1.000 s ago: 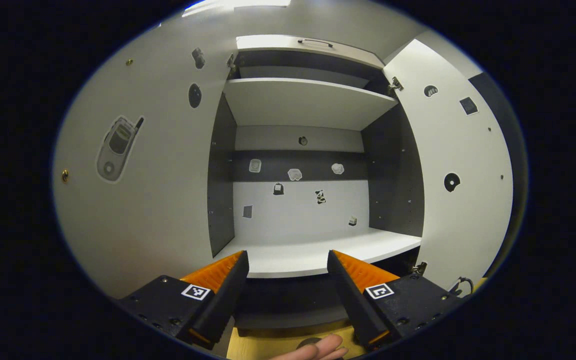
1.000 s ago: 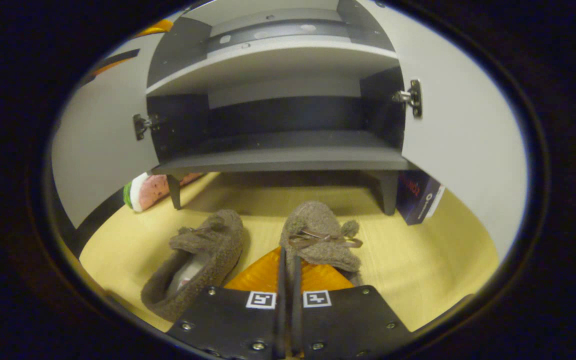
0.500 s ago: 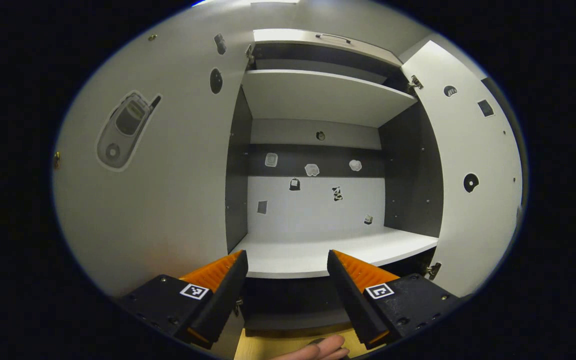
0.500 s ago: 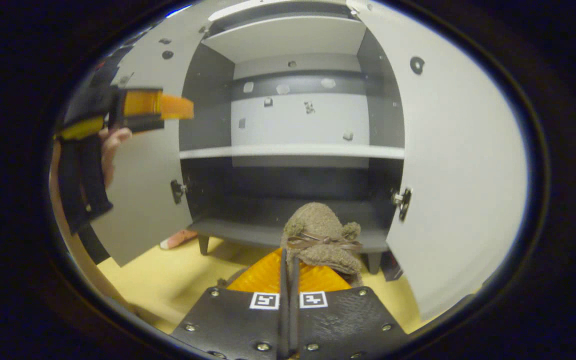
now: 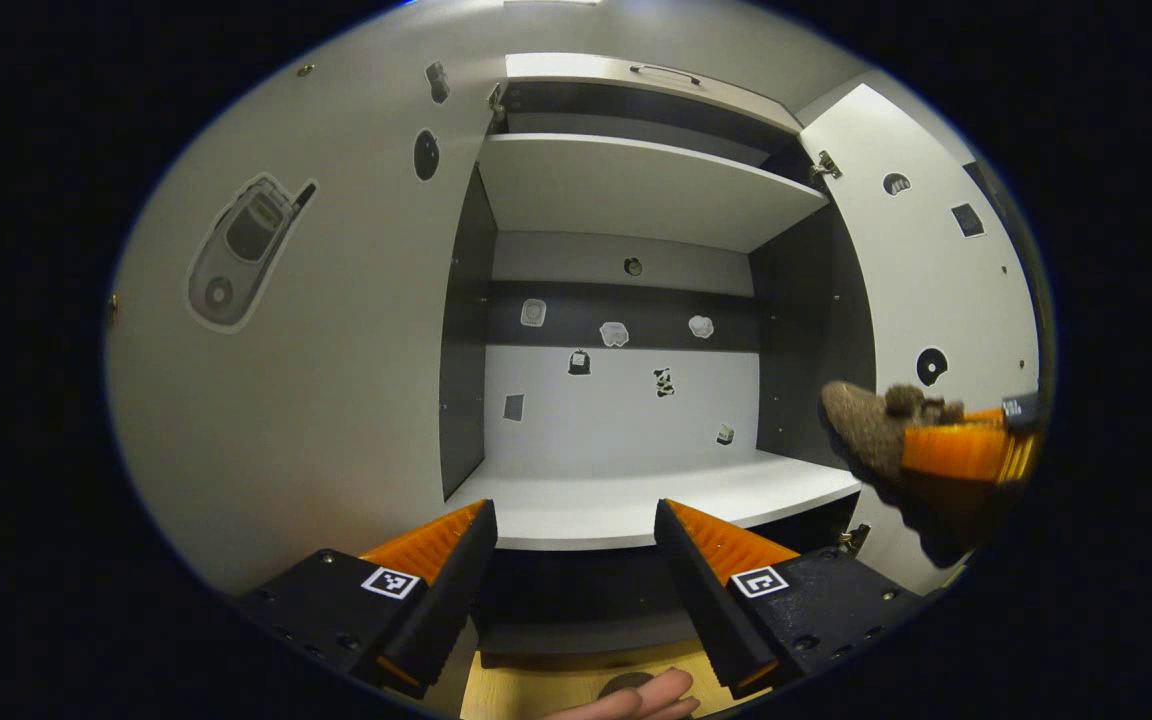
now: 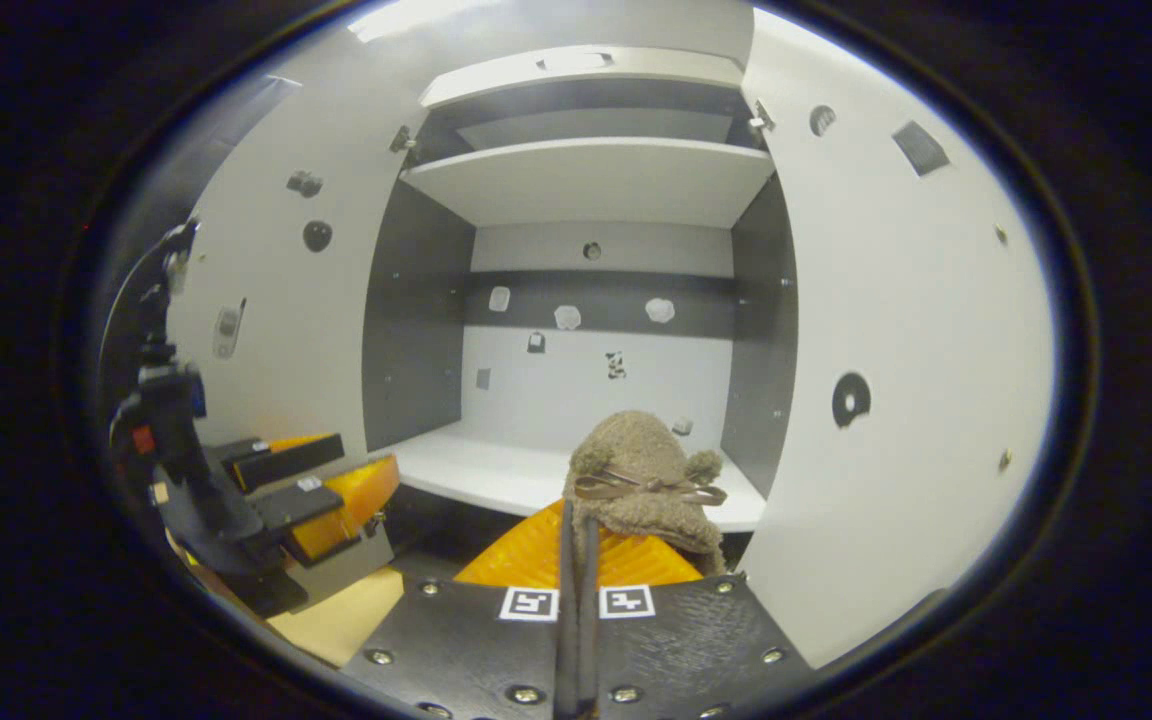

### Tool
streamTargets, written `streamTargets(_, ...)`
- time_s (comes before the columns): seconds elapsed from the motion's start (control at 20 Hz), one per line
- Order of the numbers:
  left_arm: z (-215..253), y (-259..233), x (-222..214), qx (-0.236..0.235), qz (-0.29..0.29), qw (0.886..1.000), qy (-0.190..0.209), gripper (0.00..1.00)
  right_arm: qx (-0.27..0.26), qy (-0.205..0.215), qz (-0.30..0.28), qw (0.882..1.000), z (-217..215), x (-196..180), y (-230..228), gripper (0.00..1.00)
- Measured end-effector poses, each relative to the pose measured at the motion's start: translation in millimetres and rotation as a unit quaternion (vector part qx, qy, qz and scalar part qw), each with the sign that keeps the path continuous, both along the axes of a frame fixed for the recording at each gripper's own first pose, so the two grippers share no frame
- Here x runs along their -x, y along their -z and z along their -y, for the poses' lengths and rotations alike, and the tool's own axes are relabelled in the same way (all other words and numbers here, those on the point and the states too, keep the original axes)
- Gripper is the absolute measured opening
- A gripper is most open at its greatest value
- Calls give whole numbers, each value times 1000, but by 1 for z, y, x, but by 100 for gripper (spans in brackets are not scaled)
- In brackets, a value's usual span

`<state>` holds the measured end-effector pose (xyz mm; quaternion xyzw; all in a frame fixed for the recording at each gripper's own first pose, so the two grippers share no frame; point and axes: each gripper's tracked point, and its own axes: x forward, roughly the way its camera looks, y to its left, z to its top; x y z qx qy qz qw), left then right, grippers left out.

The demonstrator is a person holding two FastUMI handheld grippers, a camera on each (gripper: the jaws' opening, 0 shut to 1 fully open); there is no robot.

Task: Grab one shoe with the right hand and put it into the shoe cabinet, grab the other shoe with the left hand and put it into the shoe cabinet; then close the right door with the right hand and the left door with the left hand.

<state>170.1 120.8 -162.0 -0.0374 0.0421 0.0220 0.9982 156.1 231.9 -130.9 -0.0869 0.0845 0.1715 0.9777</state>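
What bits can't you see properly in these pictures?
- Shoe: right gripper view, heel hidden behind the right gripper.
- Stickers on the cabinet's back wall: left gripper view, too small to tell.
- Hand: left gripper view, cut off by the bottom edge.

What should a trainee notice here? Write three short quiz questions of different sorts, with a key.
1. True or false: the right hand-held gripper is shut on the fuzzy brown shoe.
2. The left hand-held gripper is: A) open and empty, B) shut on a shoe, C) pushing a door.
3. Fill in: both doors of the shoe cabinet stand ____.

Key: 1 true; 2 A; 3 open.
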Motion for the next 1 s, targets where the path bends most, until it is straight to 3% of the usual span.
streamTargets(0.2, -1, 2, 1, 5, -5, 1000, 0, 98, 33, 12, 14, 999, -13, -53, -33, 1)
streamTargets(0.35, -2, -2, 2, -3, 1, 1000, -2, 98, 19, 21, -14, 999, -25, -99, -29, 1)
streamTargets(0.7, 0, -6, 6, -6, 7, 1000, 5, 98, 42, 76, -85, 993, -26, -202, 30, 1)
streamTargets(1.0, -2, -3, 5, -6, 2, 1000, 3, 97, 89, 113, -113, 983, -11, -252, 74, 1)
